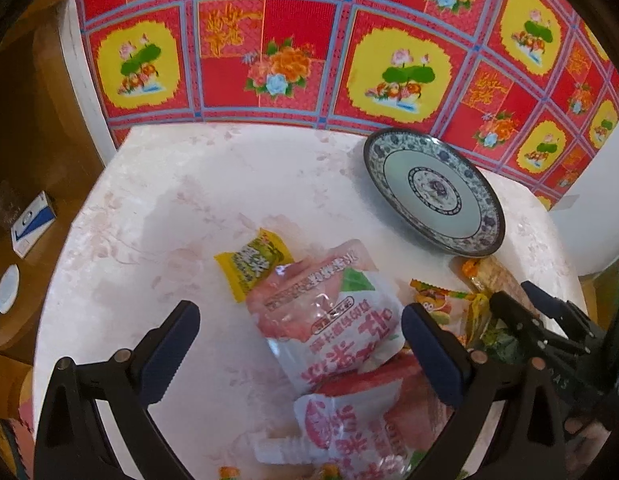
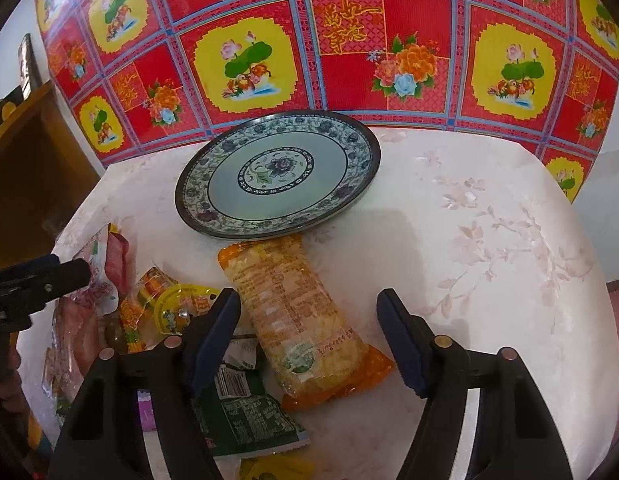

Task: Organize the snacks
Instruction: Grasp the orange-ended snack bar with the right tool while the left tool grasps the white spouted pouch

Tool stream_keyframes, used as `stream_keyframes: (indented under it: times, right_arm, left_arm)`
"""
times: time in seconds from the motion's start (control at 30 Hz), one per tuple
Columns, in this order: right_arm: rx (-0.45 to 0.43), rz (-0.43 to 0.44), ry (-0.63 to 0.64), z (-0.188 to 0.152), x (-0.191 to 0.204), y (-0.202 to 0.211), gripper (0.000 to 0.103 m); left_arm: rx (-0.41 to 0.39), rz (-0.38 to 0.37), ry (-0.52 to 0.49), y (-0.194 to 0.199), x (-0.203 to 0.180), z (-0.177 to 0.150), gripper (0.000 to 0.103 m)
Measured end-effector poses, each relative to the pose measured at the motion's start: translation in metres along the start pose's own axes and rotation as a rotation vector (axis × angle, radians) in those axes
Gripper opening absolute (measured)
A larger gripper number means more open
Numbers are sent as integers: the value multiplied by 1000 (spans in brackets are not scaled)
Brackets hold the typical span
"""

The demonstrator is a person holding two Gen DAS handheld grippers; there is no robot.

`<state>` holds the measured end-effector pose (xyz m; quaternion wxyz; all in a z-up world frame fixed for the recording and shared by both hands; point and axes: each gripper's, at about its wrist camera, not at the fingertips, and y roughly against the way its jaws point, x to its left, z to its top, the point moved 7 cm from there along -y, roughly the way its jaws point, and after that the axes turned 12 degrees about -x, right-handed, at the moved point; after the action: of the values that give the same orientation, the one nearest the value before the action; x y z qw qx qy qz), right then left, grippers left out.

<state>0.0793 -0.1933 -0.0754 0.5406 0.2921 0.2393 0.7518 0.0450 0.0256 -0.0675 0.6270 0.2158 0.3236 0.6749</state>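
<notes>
Both tongs are spread: the right tongs (image 2: 307, 336) straddle the orange packet (image 2: 297, 320), the left tongs (image 1: 299, 344) straddle the pink pouch (image 1: 329, 312), so next comes pinching and carrying to the empty plate (image 2: 213, 208) in the upper middle.

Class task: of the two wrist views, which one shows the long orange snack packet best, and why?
The right wrist view: the orange snack packet lies whole below the plate, between the open right gripper fingers. The left wrist view catches only its end, behind the other gripper.

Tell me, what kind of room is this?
Probably a home eating corner: a small table with a flowery cloth, a patterned plate and snack packets, and a bright red floral sheet behind.
</notes>
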Motion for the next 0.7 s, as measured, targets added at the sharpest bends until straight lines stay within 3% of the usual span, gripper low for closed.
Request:
stream_keyframes:
  times: [0.33, 0.4, 0.7]
  right_arm:
    - [-21, 18, -9, -2, 1, 2, 62]
    - [-22, 25, -11, -2, 2, 2, 62]
    - [-22, 24, -10, -1, 1, 2, 62]
  left_arm:
    - [31, 3, 9, -17, -7, -8, 102]
    - [36, -11, 20, -18, -7, -11, 97]
    - [19, -27, 23, -17, -11, -11, 91]
